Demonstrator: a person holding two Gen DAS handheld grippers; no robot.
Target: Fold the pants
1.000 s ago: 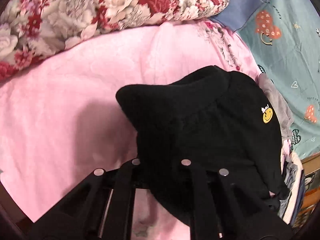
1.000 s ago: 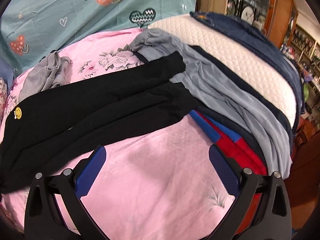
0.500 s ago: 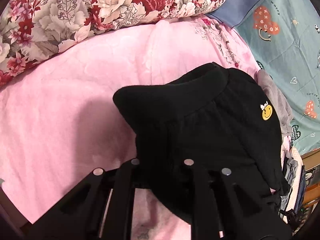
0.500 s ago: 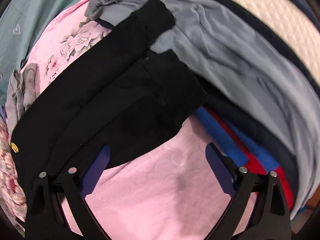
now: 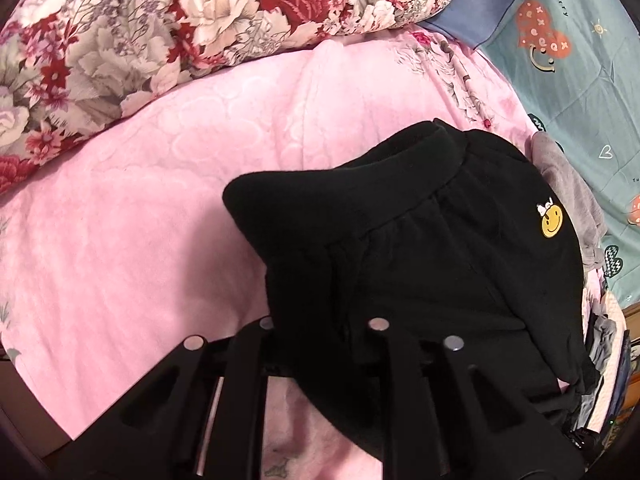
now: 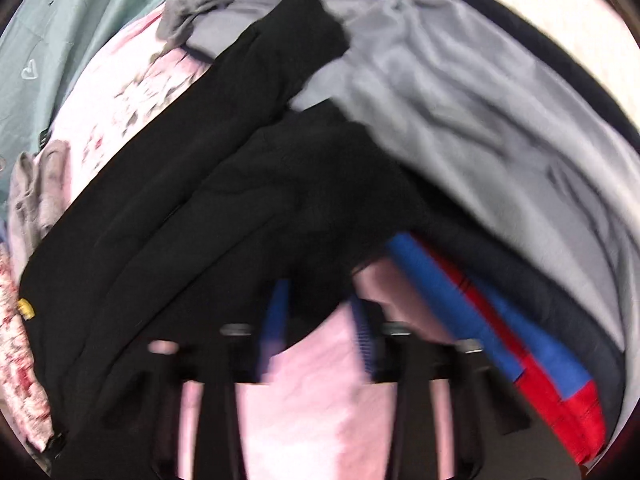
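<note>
Black pants (image 5: 420,248) with a yellow smiley patch (image 5: 551,221) lie on the pink bedspread (image 5: 160,208). In the left wrist view my left gripper (image 5: 320,344) is shut on the waist side of the pants, lifting the waistband corner; its fingertips are hidden in the cloth. In the right wrist view the two legs (image 6: 224,200) stretch away toward the upper right. My right gripper (image 6: 320,312) has narrowed around the near leg's hem edge, blue pads (image 6: 276,312) on either side of the cloth. The view is motion-blurred.
A floral quilt (image 5: 160,32) lies at the far left of the bed. A teal printed sheet (image 5: 580,80) lies beyond. Grey pants (image 6: 480,112), a dark garment and a red-and-blue garment (image 6: 520,340) lie right of the black legs. A small grey cloth (image 6: 36,184) lies left.
My right gripper moved forward to the near leg's hem and its jaws closed from wide open to narrow around the cloth. My left gripper kept its hold and shifted only slightly.
</note>
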